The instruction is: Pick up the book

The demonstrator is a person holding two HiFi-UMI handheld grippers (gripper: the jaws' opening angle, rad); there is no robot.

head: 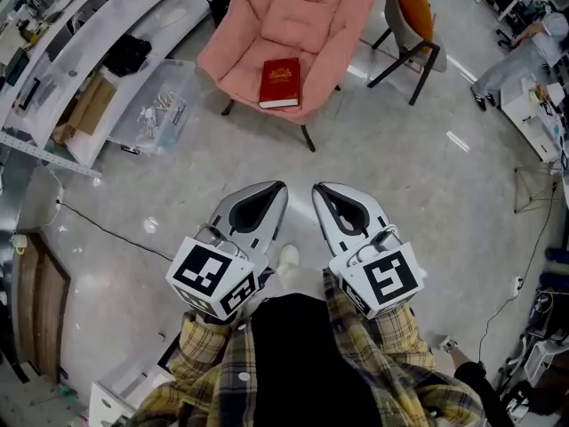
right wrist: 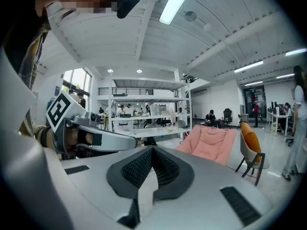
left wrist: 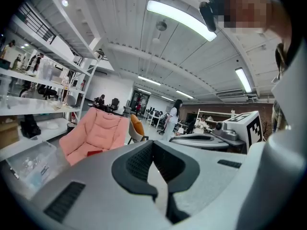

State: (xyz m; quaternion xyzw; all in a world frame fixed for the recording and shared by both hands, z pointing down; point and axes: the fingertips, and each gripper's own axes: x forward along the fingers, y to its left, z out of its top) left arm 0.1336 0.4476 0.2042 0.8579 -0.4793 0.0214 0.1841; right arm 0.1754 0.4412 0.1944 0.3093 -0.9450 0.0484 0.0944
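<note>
A red book [head: 279,82] lies flat on the seat of a pink lounge chair [head: 293,25] across the floor ahead of me. In the left gripper view the red book [left wrist: 94,152] shows as a small patch on the chair's seat [left wrist: 96,133]. My left gripper [head: 281,186] and right gripper [head: 317,187] are held side by side close to my body, far short of the chair. Both are shut with nothing between the pads. The left gripper [left wrist: 152,143] and the right gripper [right wrist: 152,150] point toward the chair. The book is hidden in the right gripper view.
A grey chair with an orange cushion [head: 411,16] stands right of the pink one. White shelving [head: 80,52] and a clear plastic box [head: 160,109] line the left side. A black cable [head: 107,229] runs across the floor. A person [head: 524,56] stands at the far right.
</note>
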